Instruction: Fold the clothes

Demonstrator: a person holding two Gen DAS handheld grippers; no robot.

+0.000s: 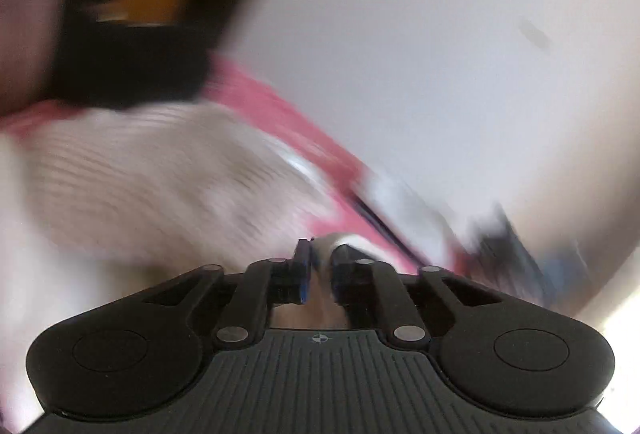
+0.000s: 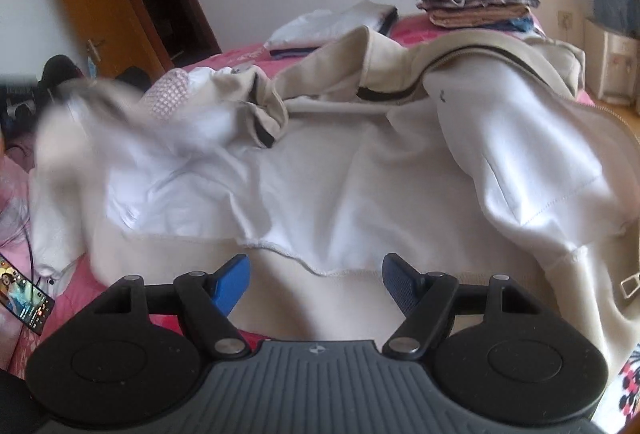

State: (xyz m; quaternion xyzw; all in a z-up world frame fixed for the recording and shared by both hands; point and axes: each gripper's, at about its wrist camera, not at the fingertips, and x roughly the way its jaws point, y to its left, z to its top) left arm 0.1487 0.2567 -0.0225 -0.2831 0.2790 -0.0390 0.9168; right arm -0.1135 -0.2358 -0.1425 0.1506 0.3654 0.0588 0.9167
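While left gripper [image 1: 320,266] fingers pinch a blurred cream fold, mid-swing by the look of it, cream zip jacket [image 2: 340,162] lies spread, inside up, on pink bed [image 2: 248,54]. Right gripper [image 2: 316,282] fingers spread above hem. Judged: mid-fold; next, grip hem cleanly.

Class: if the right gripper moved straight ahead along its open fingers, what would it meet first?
Probably the beige jacket: its hem lies just ahead of the right gripper, though depth is unclear.
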